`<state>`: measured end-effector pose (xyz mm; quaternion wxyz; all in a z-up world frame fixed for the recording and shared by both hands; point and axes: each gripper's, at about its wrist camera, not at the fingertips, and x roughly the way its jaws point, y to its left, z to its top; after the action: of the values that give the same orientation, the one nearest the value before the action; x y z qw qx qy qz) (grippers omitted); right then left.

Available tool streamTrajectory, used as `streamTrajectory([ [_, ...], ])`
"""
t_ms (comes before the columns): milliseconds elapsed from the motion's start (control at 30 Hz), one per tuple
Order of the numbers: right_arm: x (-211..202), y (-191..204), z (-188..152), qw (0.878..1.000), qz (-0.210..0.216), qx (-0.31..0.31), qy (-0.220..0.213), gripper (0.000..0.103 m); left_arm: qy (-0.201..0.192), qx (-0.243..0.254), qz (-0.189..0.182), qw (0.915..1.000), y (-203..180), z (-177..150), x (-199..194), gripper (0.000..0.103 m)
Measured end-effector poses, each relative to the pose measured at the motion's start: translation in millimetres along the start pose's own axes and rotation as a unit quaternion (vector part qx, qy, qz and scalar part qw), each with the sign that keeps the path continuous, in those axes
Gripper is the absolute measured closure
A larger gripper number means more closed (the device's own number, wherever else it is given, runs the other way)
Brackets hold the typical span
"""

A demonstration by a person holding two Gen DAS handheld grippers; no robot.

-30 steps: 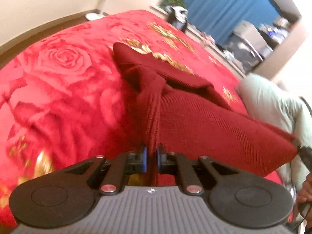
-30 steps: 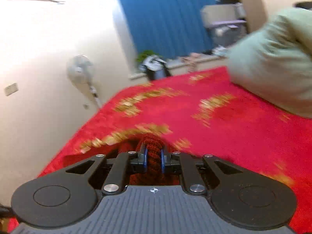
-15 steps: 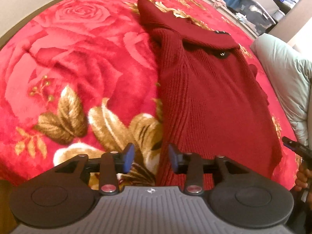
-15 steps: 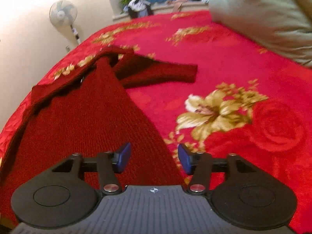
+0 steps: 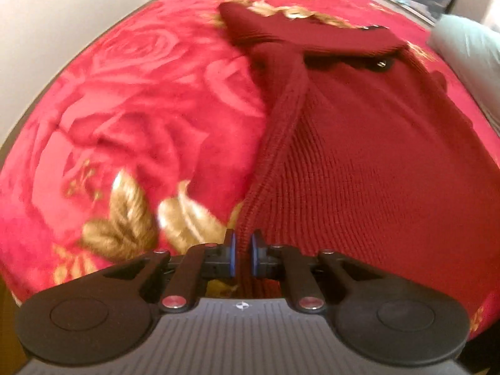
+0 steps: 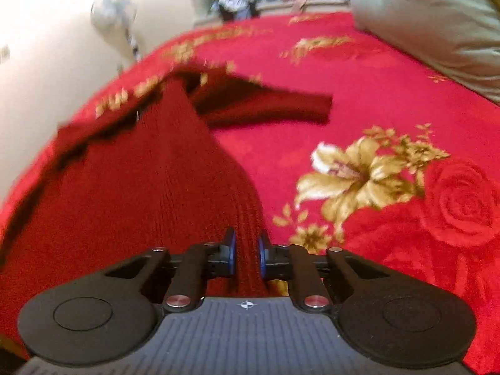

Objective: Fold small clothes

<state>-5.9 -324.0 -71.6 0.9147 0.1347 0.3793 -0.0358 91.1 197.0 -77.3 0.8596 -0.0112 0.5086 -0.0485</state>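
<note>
A dark red knitted sweater (image 5: pixel 359 156) lies on a red flowered blanket (image 5: pixel 140 109), collar and buttons at the far end. My left gripper (image 5: pixel 243 254) is shut on the sweater's near left hem corner. In the right wrist view the sweater (image 6: pixel 140 181) spreads to the left, one sleeve (image 6: pixel 268 109) lying out to the right. My right gripper (image 6: pixel 245 254) is shut on the near right hem corner, the knit bunched between its blue pads.
A pale green pillow (image 6: pixel 431 18) lies at the bed's far right, also in the left wrist view (image 5: pixel 468 50). A standing fan (image 6: pixel 115 18) stands by the cream wall on the left. Blue curtains and clutter are behind the bed.
Half a second ago both grippers were open over the flat sweater's hem. Now both have closed on the hem corners.
</note>
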Motion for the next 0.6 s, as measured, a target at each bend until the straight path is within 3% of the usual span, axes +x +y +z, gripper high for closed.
streamTrajectory([
  [33,2.9,0.8,-2.0,1.0,-0.007,-0.006,0.01,0.089,0.006,0.011,0.006,0.9999,-4.6,-0.5,1.1,0.092],
  [133,19.4,4.2,-7.6,0.997,-0.013,-0.026,0.067,0.084,0.021,0.058,0.039,0.9973,-22.9,3.9,8.5,0.076],
  [200,13.3,1.5,-3.5,0.999,-0.022,-0.009,0.045,0.078,-0.029,0.048,0.042,0.9975,-25.0,15.7,-4.8,0.06],
  [233,7.2,-1.4,0.0,0.999,-0.025,0.004,0.021,0.078,-0.062,0.038,0.034,0.9968,-25.8,22.0,-13.8,0.058],
  [267,2.0,-3.6,3.2,1.0,-0.026,0.016,-0.004,0.078,-0.095,0.028,0.019,0.9949,-26.8,29.4,-22.8,0.057],
  [333,-6.2,-8.8,9.5,0.998,-0.022,0.034,-0.041,0.076,-0.121,0.014,-0.004,0.9925,-30.6,42.0,-27.9,0.057],
  [433,-6.7,-14.8,23.0,0.996,0.005,0.058,-0.069,0.076,-0.123,0.002,-0.023,0.9922,-44.8,59.5,-22.1,0.057],
  [600,21.9,-6.2,62.7,0.992,0.051,0.079,-0.079,0.076,-0.129,0.017,-0.043,0.9906,-77.3,86.7,-11.6,0.057],
])
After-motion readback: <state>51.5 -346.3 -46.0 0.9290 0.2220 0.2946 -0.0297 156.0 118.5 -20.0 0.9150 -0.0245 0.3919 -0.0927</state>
